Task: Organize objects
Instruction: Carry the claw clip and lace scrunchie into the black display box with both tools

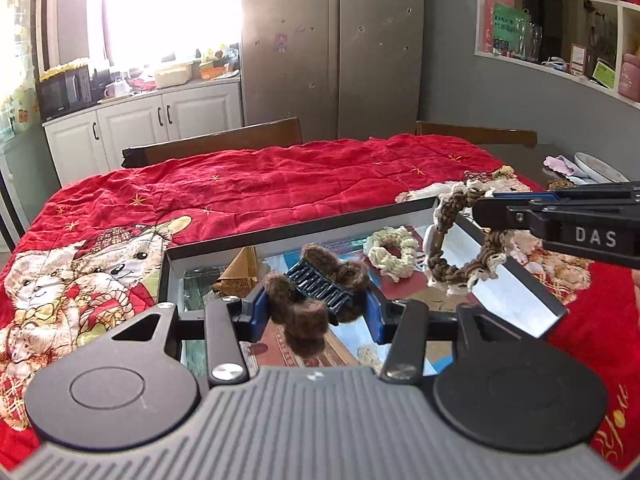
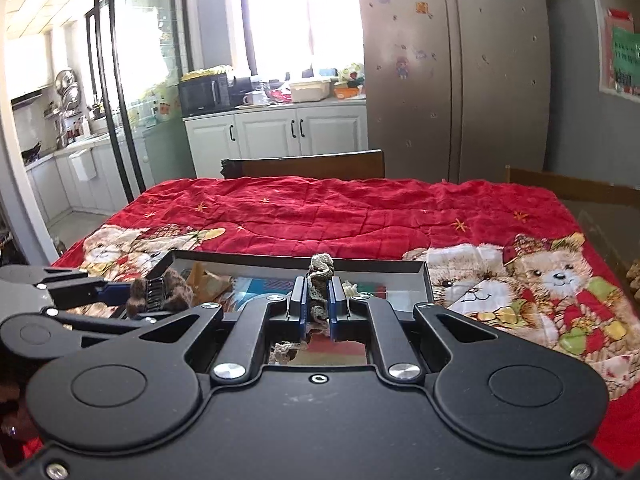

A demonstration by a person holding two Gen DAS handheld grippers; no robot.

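On the red teddy-bear quilt (image 1: pixel 248 192) sits a shallow tray (image 1: pixel 304 229) (a cream scrunchie (image 1: pixel 394 251) lies inside), above which the left gripper (image 1: pixel 316 304) clamps a furry brown hair claw (image 1: pixel 316 300) and the right gripper (image 2: pixel 318 300) pinches a brown crocheted scrunchie (image 1: pixel 456 240).

Black tongs (image 1: pixel 316 308) w/ blue pads (image 1: pixel 260 308), silver screws, white "DAS" mark.
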